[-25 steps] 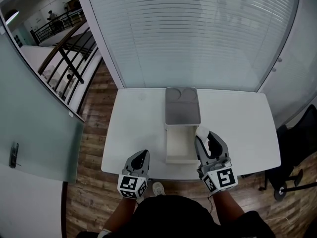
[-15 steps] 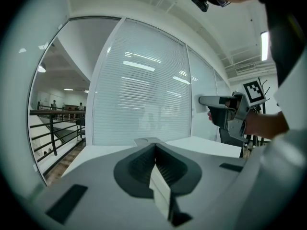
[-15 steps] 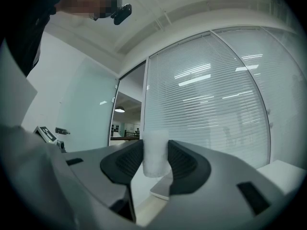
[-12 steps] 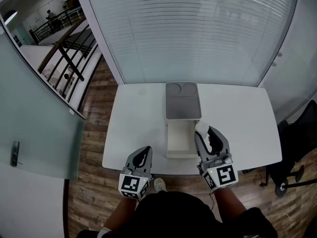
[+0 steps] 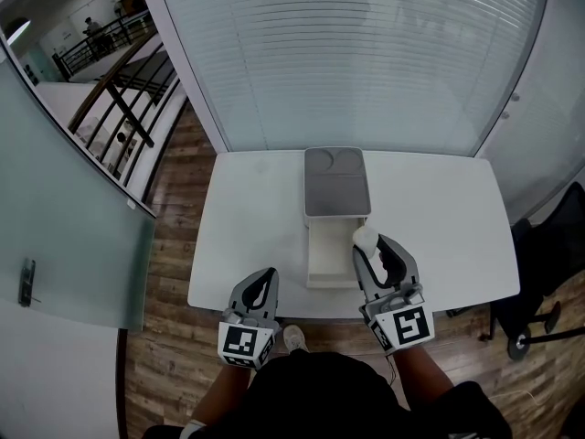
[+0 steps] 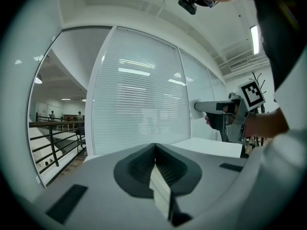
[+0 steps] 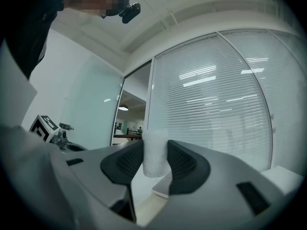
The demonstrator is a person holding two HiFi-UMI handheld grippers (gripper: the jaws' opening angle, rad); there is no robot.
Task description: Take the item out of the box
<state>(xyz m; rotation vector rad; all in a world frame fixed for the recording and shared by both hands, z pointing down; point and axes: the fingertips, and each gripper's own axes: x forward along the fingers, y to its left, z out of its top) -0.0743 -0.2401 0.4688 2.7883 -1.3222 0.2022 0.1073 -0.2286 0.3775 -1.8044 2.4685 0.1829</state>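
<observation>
On the white table stands an open white box, its grey-lined lid folded back away from me. My right gripper hovers over the box's right edge, shut on a small white item. In the right gripper view the white item sits upright, pinched between the dark pads. My left gripper hangs at the table's front edge, left of the box, shut and holding nothing; its jaws meet in the left gripper view. That view also catches the right gripper holding the item.
A wall of white blinds runs behind the table. A frosted glass door stands at the left, with a stair railing beyond it. A black chair base sits on the wooden floor at the right.
My left gripper has risen a little at the table's front edge. The right gripper still holds the white item and has hardly moved.
</observation>
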